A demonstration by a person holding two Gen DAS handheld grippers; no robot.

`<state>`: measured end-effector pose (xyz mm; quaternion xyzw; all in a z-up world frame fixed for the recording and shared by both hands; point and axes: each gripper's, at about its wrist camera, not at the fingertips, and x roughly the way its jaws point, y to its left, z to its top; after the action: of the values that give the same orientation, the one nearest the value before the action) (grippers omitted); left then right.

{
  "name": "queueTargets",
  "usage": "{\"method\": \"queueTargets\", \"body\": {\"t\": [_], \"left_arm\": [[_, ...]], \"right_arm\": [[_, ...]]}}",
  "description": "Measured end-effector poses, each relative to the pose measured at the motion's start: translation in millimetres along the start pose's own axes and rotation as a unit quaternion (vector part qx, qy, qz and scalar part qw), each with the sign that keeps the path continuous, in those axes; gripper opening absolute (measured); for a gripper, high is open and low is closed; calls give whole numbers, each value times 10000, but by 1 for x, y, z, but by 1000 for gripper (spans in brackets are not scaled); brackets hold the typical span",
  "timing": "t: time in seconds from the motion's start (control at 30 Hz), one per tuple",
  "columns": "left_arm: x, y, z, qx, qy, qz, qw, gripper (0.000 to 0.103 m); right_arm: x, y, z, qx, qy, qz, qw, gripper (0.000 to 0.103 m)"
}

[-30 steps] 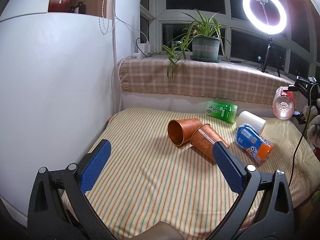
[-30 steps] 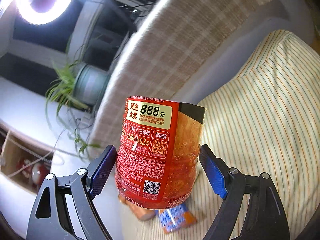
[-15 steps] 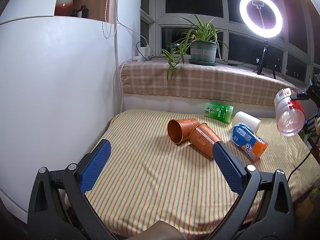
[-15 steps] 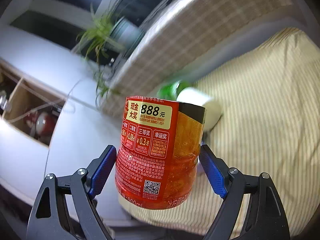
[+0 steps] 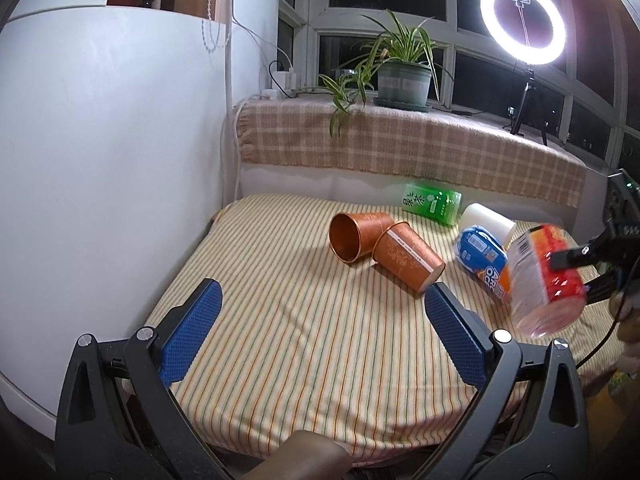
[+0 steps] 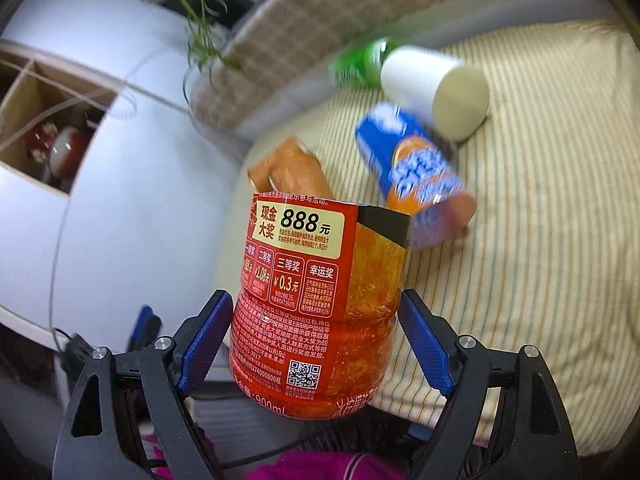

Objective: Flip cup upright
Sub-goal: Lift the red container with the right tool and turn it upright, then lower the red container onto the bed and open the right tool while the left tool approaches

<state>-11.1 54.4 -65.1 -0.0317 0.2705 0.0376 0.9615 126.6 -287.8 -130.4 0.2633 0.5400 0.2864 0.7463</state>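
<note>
My right gripper (image 6: 316, 328) is shut on a red-labelled cut plastic bottle cup (image 6: 320, 300); it also shows in the left wrist view (image 5: 544, 280), tilted in the air over the table's right edge. My left gripper (image 5: 320, 328) is open and empty above the near part of the striped tablecloth (image 5: 300, 320). Two copper cups (image 5: 360, 236) (image 5: 408, 258) lie on their sides mid-table, touching. A blue-orange cup (image 5: 480, 260), a white cup (image 5: 488, 220) and a green cup (image 5: 432, 202) lie on their sides behind.
A white cabinet (image 5: 100, 140) stands to the left. A plaid-covered sill (image 5: 400, 152) with a potted plant (image 5: 404, 80) and a ring light (image 5: 524, 20) runs along the back. A cable (image 5: 600, 340) hangs at the right edge.
My right gripper has swung down and turned with the red cup, from high at the right to low beside the blue-orange cup. My left gripper has stayed open.
</note>
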Motion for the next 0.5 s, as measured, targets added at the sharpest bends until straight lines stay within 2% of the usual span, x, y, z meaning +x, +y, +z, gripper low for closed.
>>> {"method": "queueTargets", "body": {"t": [0.17,0.5], "left_arm": [[3,-1,-3,-8,82,-14,10000,103],[11,1,-2,-106,221,-38,9997,103]], "right_arm": [[29,8,-4,-306,410,-235,9984,84],[72,15,-5,-539,857,-501,9936,84]]}}
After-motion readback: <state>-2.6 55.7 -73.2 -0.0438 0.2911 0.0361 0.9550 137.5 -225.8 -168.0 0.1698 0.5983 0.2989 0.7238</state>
